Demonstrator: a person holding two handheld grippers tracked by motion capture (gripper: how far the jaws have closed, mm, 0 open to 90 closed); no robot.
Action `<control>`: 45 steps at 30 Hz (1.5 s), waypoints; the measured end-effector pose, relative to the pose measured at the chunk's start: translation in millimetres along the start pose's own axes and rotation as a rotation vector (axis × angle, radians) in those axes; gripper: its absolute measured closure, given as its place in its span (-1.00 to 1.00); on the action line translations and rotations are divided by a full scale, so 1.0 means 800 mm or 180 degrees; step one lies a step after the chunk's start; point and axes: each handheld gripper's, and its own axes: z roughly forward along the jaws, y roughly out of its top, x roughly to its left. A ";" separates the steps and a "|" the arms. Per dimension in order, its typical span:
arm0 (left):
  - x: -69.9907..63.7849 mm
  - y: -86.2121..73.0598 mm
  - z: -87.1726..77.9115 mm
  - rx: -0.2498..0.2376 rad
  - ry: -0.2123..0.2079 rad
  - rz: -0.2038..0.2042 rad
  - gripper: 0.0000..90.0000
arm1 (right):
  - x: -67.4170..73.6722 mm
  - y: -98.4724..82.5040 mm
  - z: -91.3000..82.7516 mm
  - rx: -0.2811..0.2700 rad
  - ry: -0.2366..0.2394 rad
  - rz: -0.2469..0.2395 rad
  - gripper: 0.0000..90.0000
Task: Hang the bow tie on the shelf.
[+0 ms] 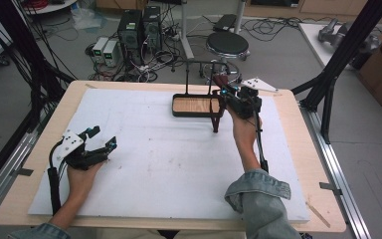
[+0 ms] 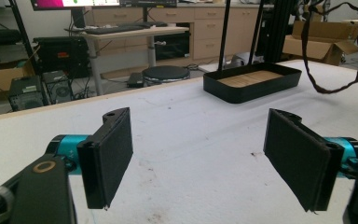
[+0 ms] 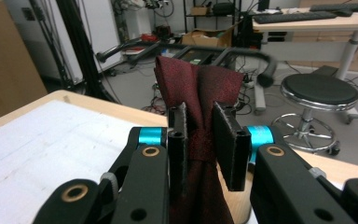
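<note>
Right gripper [image 3: 200, 140]: jaws clamped on a dark red tie [image 3: 198, 88], pads pressing the bunched cloth from both sides. Wide end of the tie fanned out above the jaw tips in the right gripper view; rest of the cloth running down between the jaws toward the gripper body. From above, right gripper [image 1: 227, 92] held up off the table, at the near right corner of a black tray [image 1: 197, 113], with the tie [image 1: 215, 122] hanging below the jaws and its tip just beside the tray's near wall. Contact between tie tip and white mat [image 1: 144, 164]: cannot tell.

Left gripper [image 2: 198, 156]: jaws wide apart, nothing between the pads, bare mat [image 2: 196, 140] under the gap. Tray [image 2: 254, 88] well ahead of the jaws, slightly to the right of the gap, wooden floor visible inside. Thin dark loop, the tie [image 2: 328, 86], hanging ahead and to the right of the right jaw, beyond the tray's end. From above, left gripper [image 1: 102, 139] low over the mat, well apart from tray and tie.

Black bar stand [image 1: 199, 63] rising behind the tray, past the right jaws.
</note>
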 end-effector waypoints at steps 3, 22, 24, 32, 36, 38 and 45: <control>0.000 0.000 0.000 -0.0001 0.0003 -0.0005 -0.47 | -0.004 0.003 0.001 -0.0074 -0.0010 0.0016 0.68; 0.000 0.000 0.000 -0.0005 -0.0013 -0.0008 -0.47 | -0.025 0.032 0.028 -0.0290 -0.0130 0.0055 0.68; 0.000 0.000 0.000 -0.0003 -0.0013 -0.0006 -0.47 | -0.027 0.031 0.031 -0.0285 -0.0153 0.0077 0.68; 0.000 0.000 0.000 -0.0005 -0.0018 -0.0014 -0.47 | -0.041 0.030 0.040 -0.0366 -0.0219 0.0128 0.68; 0.000 0.000 0.000 0.0001 -0.0024 -0.0008 -0.47 | -0.047 0.029 0.043 -0.0322 -0.0324 0.0178 0.68; 0.000 0.000 0.000 0.0007 -0.0025 -0.0003 -0.47 | -0.050 0.027 0.044 -0.0271 -0.0358 0.0209 0.68; 0.000 0.000 0.000 0.0002 -0.0030 -0.0009 -0.47 | -0.066 0.018 0.048 -0.0135 -0.0439 0.0353 0.68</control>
